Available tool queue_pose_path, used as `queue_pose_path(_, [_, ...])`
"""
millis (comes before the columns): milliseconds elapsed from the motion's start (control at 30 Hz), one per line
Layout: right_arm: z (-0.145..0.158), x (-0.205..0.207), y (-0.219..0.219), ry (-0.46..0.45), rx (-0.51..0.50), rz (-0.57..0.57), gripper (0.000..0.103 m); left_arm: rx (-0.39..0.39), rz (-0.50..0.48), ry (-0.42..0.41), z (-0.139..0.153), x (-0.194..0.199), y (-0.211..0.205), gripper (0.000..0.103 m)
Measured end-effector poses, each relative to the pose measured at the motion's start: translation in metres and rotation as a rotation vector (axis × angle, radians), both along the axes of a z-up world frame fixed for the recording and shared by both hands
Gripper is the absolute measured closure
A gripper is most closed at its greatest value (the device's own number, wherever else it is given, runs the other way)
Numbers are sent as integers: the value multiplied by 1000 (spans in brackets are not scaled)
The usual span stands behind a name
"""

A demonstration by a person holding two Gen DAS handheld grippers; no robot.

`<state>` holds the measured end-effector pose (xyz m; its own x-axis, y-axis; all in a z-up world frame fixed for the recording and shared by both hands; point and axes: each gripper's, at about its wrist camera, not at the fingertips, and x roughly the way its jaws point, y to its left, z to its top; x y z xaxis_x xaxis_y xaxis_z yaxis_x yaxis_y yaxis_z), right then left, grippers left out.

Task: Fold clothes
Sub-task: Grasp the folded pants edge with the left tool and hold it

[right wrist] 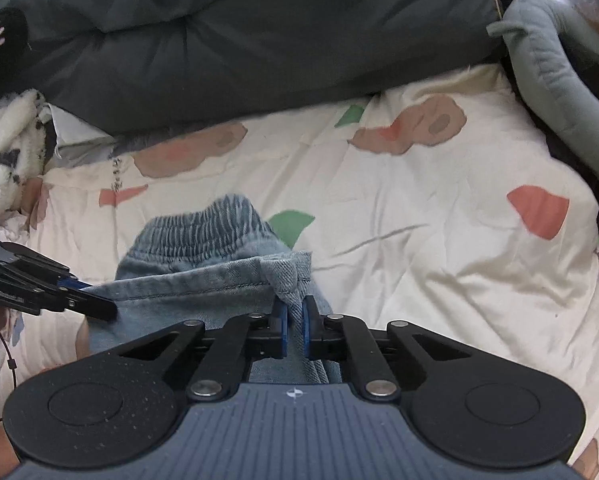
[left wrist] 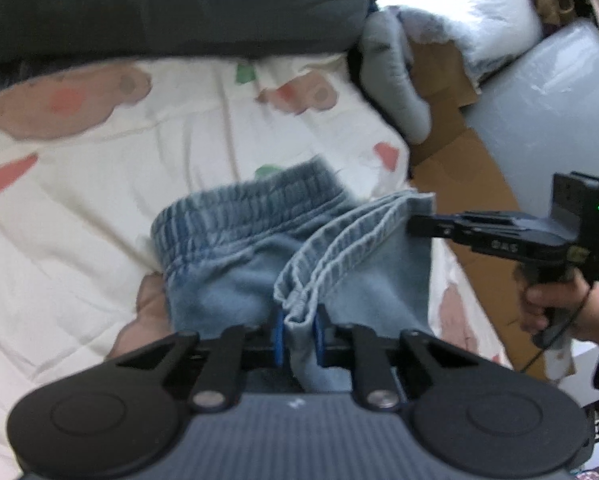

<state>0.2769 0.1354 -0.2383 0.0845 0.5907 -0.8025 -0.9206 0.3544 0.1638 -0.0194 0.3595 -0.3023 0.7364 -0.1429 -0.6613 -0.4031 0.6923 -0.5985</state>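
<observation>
Nearest your lens in the left wrist view, the left gripper [left wrist: 299,326] has its 2 blue pads pinched on a bunched hem corner of the denim garment [left wrist: 235,276], with cloth packed between them and no gap showing. In the right wrist view the right gripper [right wrist: 295,320] is likewise clamped on the other hem corner, its pads nearly meeting around a thin fold of denim.

Left to right across the right wrist view: your left tool comes in from the left edge, the hemmed edge runs level from it to your right pads, and the printed bedsheet [right wrist: 419,240] lies bare beyond. So the held hem stretches sideways between your 2 hands, and that line is the edge the fold will pivot on.

The rest of the garment lies ahead of both grippers: the gathered elastic waistband [right wrist: 203,224] sits farther out on the sheet, toward the dark duvet [right wrist: 259,40]. The long axis therefore runs away from you, hem near, waistband far. Neither hand looks nearer the waistband, so I judge the next move wants both carried forward together, keeping the hem taut.
</observation>
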Motion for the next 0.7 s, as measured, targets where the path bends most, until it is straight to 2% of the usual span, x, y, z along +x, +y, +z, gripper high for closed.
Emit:
queue_pose_path(100, [8, 4, 2, -8, 24, -3, 97, 40, -8, 10, 6, 3, 1, 88])
queue_pose_path(200, [-2, 6, 12, -15, -7, -5, 96, 25, 3, 62, -10, 10, 4, 84])
queue_pose_path(267, [-13, 8, 18, -16, -33, -15, 94, 17, 19, 85, -19, 9, 5, 75])
queue_pose_path(333, [-22, 12, 20, -4, -47, -40, 87, 10, 35, 108, -28, 7, 6, 64])
queue_pose_path(400, [-27, 15, 20, 6, -54, -50, 68, -23, 39, 88, -33, 3, 6, 59])
queue_pose_path(433, [-29, 17, 20, 16, -55, -47, 64, -29, 39, 83, -35, 2, 5, 58])
queue_pose_path(567, [-36, 24, 24, 73, -53, -2, 54, -37, 59, 50, -41, 0, 6, 57])
queue_pose_path(700, [-41, 36, 34, 121, -64, 19, 53, -39, 87, -6, -46, 2, 7, 51])
